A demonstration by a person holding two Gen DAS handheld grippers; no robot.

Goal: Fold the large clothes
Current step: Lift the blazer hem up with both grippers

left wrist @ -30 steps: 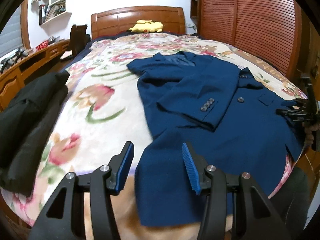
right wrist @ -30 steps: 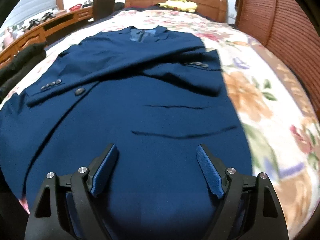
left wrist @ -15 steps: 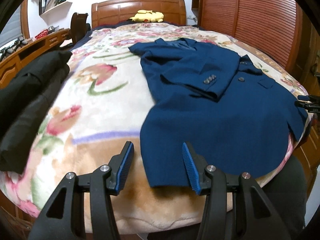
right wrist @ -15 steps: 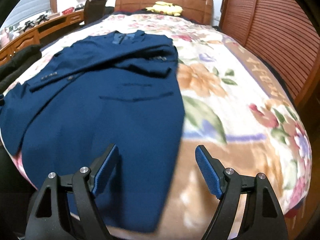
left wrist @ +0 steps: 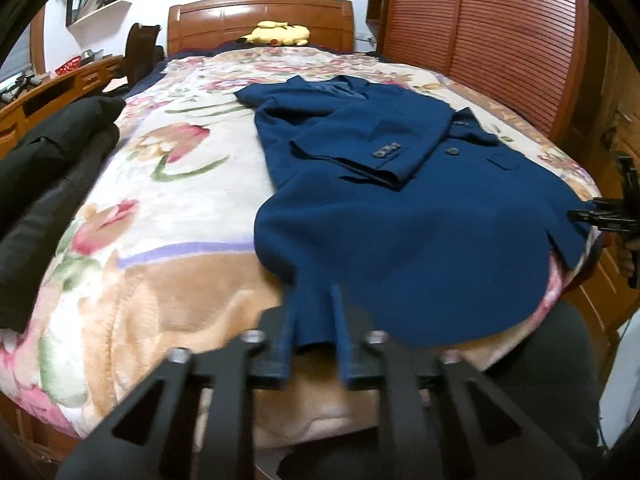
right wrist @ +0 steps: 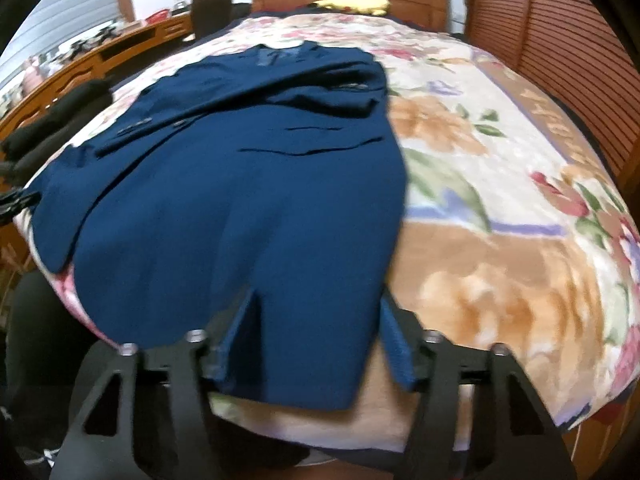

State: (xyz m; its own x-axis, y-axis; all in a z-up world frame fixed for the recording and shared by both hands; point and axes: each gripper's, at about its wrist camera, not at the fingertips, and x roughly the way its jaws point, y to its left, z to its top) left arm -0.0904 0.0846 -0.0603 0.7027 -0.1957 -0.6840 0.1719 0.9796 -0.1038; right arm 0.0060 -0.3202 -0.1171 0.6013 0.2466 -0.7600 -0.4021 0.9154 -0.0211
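Note:
A dark blue suit jacket point(left wrist: 400, 216) lies flat on the flowered bedspread point(left wrist: 172, 184), collar toward the headboard, one sleeve folded across its front. My left gripper point(left wrist: 312, 296) is closing on the jacket's near left hem corner, and the cloth bunches between its pads. In the right wrist view the jacket point(right wrist: 248, 184) fills the left half. My right gripper point(right wrist: 316, 304) is closing too, with the near right hem corner between its jaws; its right pad stands just off the cloth. That gripper also shows in the left wrist view, at the right edge point(left wrist: 600, 220).
Dark folded clothes point(left wrist: 44, 184) lie along the bed's left side. A yellow plush toy point(left wrist: 280, 34) rests at the wooden headboard point(left wrist: 260, 12). A slatted wardrobe point(left wrist: 500, 32) stands on the right, a desk point(right wrist: 92, 60) on the left. The person's dark-clad legs point(left wrist: 540, 380) are at the foot of the bed.
Both grippers drew back to the foot of the bed and came down onto the jacket's hem corners. The left jaws narrowed onto the cloth; the right jaws narrowed around it.

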